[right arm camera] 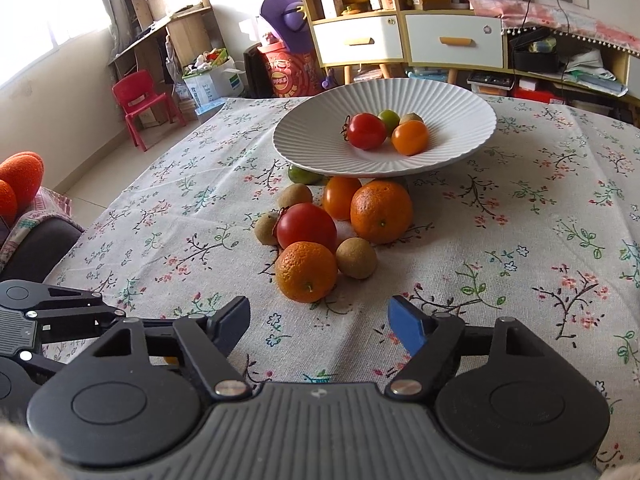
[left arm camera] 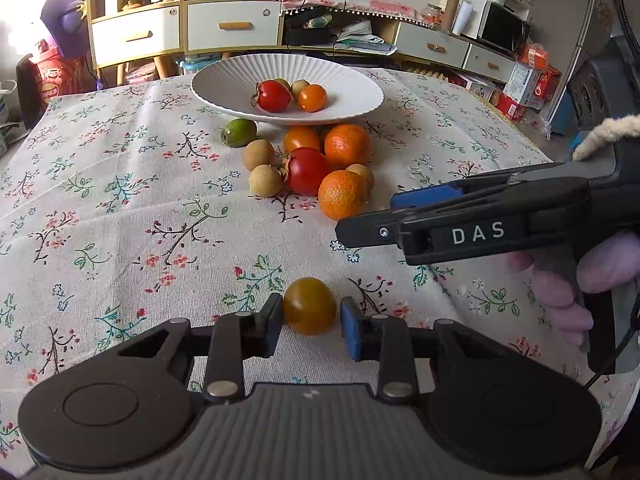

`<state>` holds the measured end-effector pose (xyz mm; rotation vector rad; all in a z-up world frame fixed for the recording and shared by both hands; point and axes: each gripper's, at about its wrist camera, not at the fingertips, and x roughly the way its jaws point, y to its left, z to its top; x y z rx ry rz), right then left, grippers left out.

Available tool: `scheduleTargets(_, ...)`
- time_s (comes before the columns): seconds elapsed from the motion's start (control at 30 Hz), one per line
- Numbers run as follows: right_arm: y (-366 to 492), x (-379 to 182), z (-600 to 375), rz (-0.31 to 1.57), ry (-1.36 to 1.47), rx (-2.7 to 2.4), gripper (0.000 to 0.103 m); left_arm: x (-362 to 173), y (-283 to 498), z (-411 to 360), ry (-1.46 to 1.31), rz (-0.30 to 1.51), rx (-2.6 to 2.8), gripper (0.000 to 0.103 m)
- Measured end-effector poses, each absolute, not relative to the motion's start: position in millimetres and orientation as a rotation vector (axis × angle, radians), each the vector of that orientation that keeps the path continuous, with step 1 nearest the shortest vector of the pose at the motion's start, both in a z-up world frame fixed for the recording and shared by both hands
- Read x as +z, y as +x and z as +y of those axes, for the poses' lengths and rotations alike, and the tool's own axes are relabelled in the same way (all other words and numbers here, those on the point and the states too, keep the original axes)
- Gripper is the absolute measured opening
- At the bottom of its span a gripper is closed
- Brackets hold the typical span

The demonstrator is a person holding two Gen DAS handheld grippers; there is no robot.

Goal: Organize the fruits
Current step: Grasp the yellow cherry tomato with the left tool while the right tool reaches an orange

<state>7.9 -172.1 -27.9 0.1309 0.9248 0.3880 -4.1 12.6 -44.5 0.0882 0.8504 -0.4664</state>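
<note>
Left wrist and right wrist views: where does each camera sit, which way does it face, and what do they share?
Left wrist: behind the left tongs, looking forward and down over the tablecloth at a yellow tomato between its pads, with the fruit pile and plate beyond; the right tongs and a hand show at right.
Right wrist: behind the open right tongs, facing the same pile and plate from further right; the left tongs show at lower left.
Shared: plate, pile, tablecloth, shelves.
</note>
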Motion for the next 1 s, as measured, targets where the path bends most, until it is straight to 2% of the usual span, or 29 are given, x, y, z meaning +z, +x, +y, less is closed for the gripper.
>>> scheduleTargets(0.13,10,-27,-166,0.923,0.134,0.42,0.059,-44,-4,12,0.086,0.851,-0.468,0.021)
scheduleTargets(0.23,10,-26,-162,0.922,0.133,0.438,0.052,-44,-5,12,0.086,0.851,-0.468,0.021)
scheduleTargets(0.37,13,-28,-158,0.922,0.137,0.43,0.051,-45,-5,10,0.092,0.845,-0.466,0.021)
scheduleTargets(0.67,23,-31,-160,0.904,0.175,0.402,0.034,-47,-9,3,0.163,0.809,-0.447,0.021)
scheduleTargets(1.0,18,-29,-161,0.903,0.174,0.384,0.033,-47,-9,3,0.179,0.804,-0.45,0.021)
